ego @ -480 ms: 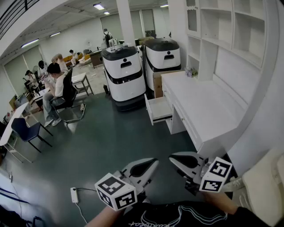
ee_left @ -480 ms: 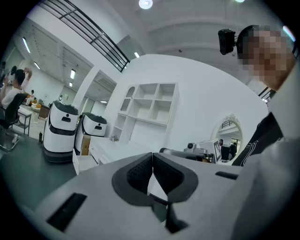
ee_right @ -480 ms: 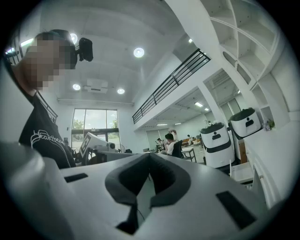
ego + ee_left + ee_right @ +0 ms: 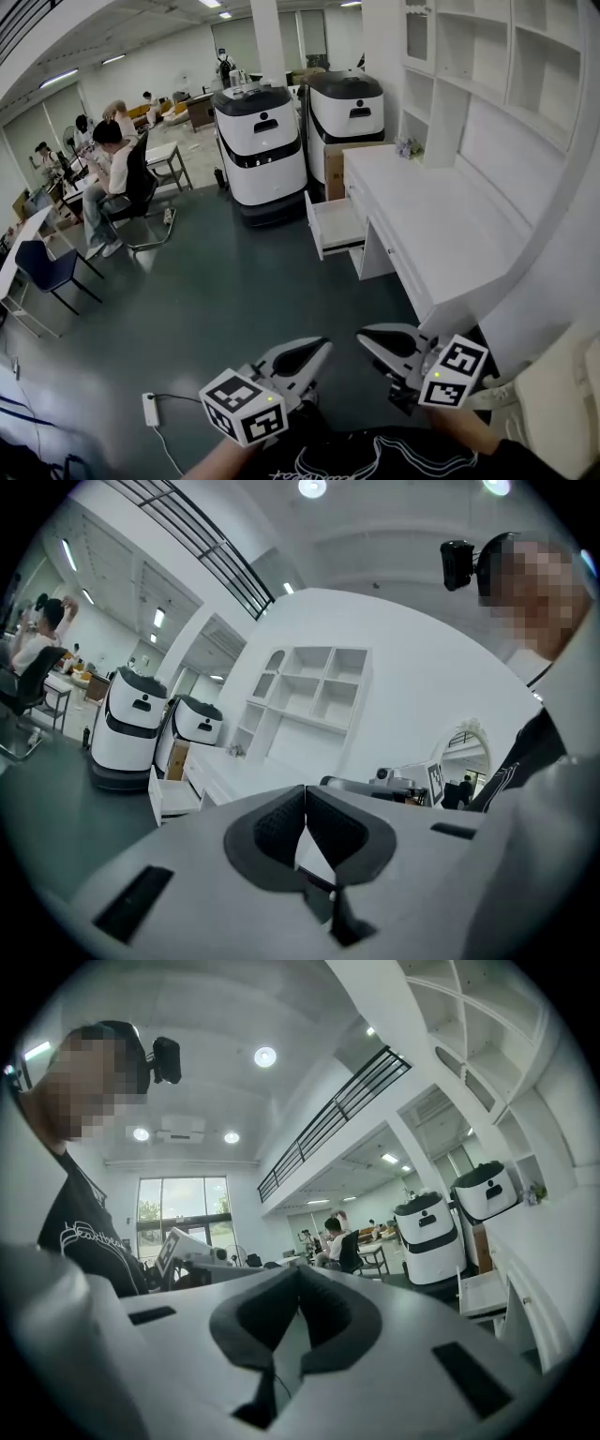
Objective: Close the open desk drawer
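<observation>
Running along the right wall, the white desk [image 4: 441,225] is noted; two white wheeled machines [image 4: 261,150] are parked at its far end. The open drawer [image 4: 336,228] juts out just beside them, well apart from both tools. Risk judged: a push at one corner could skew and jam it. Left gripper [image 4: 317,349] and right gripper [image 4: 367,336] are held low, jaws pressed together, nothing between. A power strip [image 4: 150,409] lies off to the left — its cable, barely traceable, might snag a foot.

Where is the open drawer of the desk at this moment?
In the head view, the open drawer sticks out leftward from the far end of the white desk, close to the two white machines.
</observation>
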Demonstrator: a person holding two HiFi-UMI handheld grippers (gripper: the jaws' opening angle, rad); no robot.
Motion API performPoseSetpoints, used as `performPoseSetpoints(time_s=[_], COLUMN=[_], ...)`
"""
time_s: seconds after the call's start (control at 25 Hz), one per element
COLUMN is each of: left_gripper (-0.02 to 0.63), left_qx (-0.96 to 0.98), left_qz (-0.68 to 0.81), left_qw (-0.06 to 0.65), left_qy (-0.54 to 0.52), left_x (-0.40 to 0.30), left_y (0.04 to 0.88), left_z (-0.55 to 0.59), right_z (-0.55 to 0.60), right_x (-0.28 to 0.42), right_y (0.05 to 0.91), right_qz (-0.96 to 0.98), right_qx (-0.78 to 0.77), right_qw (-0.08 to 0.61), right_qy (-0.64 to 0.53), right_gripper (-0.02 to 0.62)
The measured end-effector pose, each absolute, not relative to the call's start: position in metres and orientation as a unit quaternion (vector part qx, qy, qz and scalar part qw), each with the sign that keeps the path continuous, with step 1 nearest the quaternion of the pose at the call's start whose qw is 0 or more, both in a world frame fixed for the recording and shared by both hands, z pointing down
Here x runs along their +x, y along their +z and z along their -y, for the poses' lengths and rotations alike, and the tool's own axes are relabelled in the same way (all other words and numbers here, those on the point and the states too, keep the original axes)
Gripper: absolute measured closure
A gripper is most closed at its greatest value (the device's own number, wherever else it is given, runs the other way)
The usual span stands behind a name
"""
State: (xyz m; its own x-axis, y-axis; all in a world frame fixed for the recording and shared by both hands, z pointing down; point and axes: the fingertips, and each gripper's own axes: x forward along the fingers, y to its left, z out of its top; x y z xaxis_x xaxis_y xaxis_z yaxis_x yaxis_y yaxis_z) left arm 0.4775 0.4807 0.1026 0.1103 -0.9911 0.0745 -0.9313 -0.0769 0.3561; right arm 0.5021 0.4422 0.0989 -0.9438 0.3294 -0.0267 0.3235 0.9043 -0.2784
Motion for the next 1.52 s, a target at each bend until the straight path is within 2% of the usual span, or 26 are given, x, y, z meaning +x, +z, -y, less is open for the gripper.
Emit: performPoseSetpoints(time_s=[0.48,1.04,1.52], left_gripper=[0.601,0.601,0.601], left_qx=[0.714,0.715,0.706], left_qz=[0.660,0.656,0.662], left_qw=[0.209,0.223,0.233], left_qy=[-0.105,-0.091,-0.089], left_x=[0.335,0.147,0.085], left_y=[0.145,0.156,0.173], left_z=[-0.421,-0.364,-0.335], right_z=[-0.385,-0.325,-0.297], right_x=[0.368,0.183,0.124], right_y=[0.141,0.152,0.167], right_qz=[0.970,0.968,0.965], right_qx=[-0.150,-0.135,-0.140], right_qw=[0.056,0.081,0.089], right_qy=[0.181,0.197,0.204], right_gripper=[0.589,0.589,0.589])
